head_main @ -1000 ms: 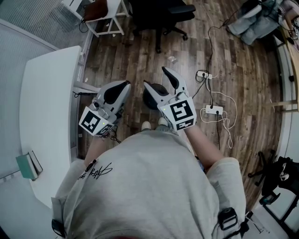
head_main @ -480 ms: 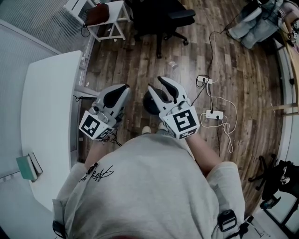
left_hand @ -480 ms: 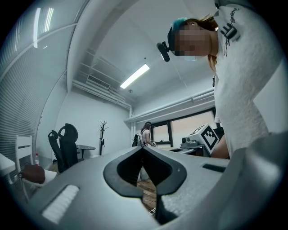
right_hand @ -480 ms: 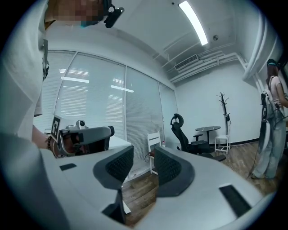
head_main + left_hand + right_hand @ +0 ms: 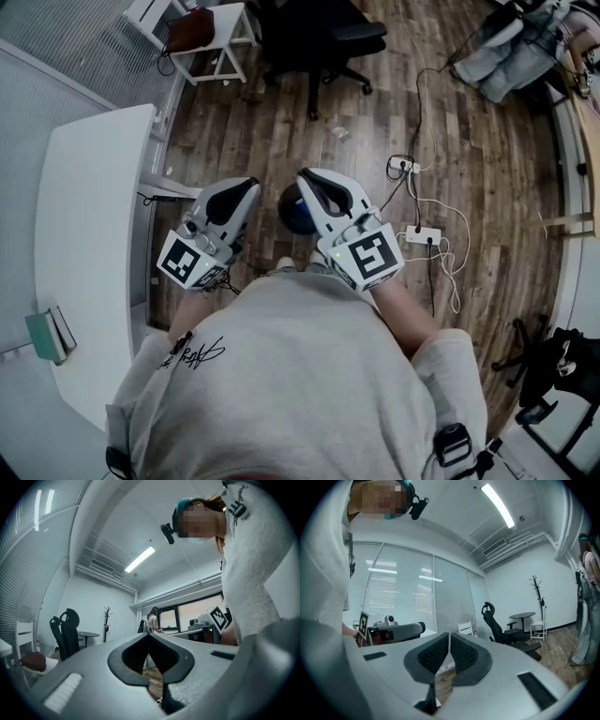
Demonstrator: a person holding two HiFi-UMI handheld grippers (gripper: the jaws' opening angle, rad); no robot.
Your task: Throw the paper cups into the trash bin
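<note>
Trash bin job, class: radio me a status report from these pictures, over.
Left claw shut, empty. Right claw shut, empty. Trash bin on floor, partly hidden behind right claw; no paper cup in view. Nothing blocking the bin.

My left gripper [image 5: 246,186] shows pale grey with black inlay, and its cube [image 5: 186,261] carries black squares on white. Same story on my right gripper [image 5: 309,178]: a light grey shell and a black-and-white marker cube [image 5: 367,255]. In the right gripper view the pads [image 5: 436,654] are black with a fine ribbed pattern.

Beneath them the round bin [image 5: 298,208] is near black with a blue tinge. The floor [image 5: 487,169] is brown wood planks, streaked light and dark, with white cables [image 5: 441,211] and a white power strip [image 5: 419,234] on it.

The table [image 5: 84,216] is white and the book [image 5: 42,335] teal. The office chair [image 5: 319,37] is black. A brown bag [image 5: 192,28] sits on a white stool [image 5: 225,47]. My shirt [image 5: 309,375] is light grey with a black scrawl.
</note>
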